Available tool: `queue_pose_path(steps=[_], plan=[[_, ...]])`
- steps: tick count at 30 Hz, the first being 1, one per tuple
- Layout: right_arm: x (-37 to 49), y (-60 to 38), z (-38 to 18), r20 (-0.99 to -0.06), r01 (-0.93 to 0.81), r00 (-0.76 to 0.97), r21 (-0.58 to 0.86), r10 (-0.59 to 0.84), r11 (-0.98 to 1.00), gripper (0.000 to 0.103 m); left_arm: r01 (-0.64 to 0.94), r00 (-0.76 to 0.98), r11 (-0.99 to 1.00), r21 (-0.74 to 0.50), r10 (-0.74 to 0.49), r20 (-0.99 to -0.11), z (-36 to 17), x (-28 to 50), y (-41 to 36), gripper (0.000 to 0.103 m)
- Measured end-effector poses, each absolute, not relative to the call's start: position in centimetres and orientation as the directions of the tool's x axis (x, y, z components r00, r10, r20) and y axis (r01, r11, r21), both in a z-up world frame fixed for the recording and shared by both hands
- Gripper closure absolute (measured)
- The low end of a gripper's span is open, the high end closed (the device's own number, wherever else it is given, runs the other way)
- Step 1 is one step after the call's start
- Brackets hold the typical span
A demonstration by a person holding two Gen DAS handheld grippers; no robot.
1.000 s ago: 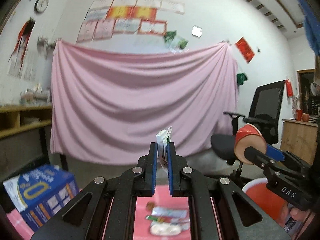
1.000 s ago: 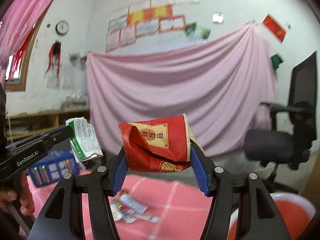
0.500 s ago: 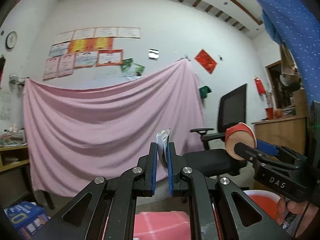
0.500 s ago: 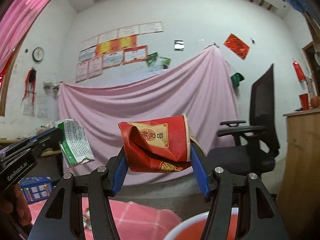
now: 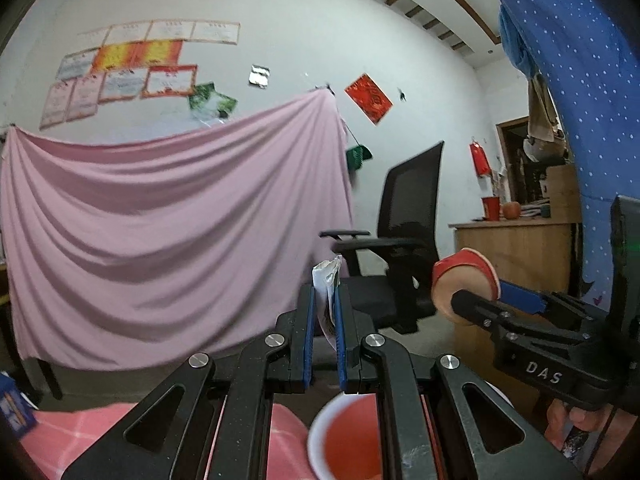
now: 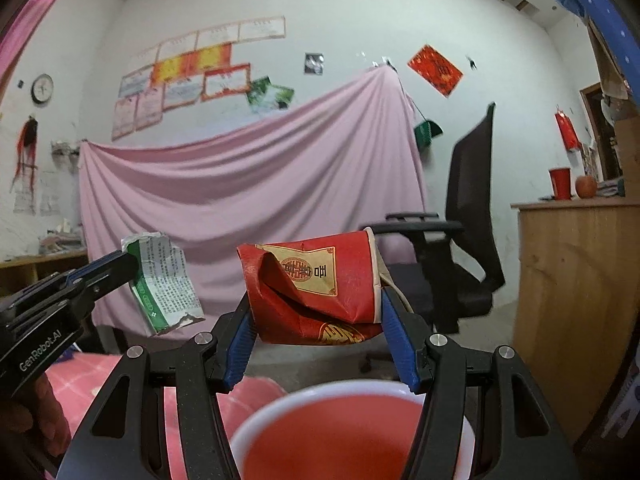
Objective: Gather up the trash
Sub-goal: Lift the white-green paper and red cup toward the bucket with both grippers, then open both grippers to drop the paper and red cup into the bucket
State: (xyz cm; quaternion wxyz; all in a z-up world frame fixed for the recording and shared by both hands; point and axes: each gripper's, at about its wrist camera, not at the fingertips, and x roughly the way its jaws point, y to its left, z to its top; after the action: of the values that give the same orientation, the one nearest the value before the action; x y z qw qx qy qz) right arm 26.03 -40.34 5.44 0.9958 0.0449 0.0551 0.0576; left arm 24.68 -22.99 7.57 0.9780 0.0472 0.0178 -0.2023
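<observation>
Left claw (image 5: pixel 324 312) clamped narrow on a torn green-and-white wrapper (image 6: pixel 162 284), held upright between the pads. Right claw (image 6: pixel 316 320) closed at mid width on a crushed red paper cup (image 6: pixel 316 288), lying sideways across the blue pads (image 6: pixel 400 344). Red bin with white rim (image 6: pixel 256 424) directly below and just ahead of the right claw; below and right of the left claw. Pickup judged complete for both pieces; release into the bin not yet done. Pink-checked desk (image 6: pixel 92 376) behind and left of both claws; any litter remaining there not visible.
</observation>
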Motion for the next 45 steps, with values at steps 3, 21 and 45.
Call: queue_pose_path(steps=[3, 21, 45], plan=[[27.0, -41.0, 4.6, -0.181, -0.082, 0.978, 0.099, 0.099, 0.992, 0.046, 0.421, 0.904, 0.905, 0.064, -0.413, -0.111, 6.9, 25.8, -24.0, 0.096], [30.1, -42.8, 1.6, -0.426, -0.015, 0.902, 0.132, 0.070, 0.991, 0.045, 0.447, 0.814, 0.894, -0.039, -0.425, -0.397, 4.4, 31.1, -26.0, 0.095], [29.6, -41.2, 3.5, -0.329, -0.017, 0.943, 0.120, 0.056, 0.993, 0.023, 0.339, 0.845, 0.923, -0.181, -0.383, -0.372, 6.8, 31.0, -19.9, 0.052]])
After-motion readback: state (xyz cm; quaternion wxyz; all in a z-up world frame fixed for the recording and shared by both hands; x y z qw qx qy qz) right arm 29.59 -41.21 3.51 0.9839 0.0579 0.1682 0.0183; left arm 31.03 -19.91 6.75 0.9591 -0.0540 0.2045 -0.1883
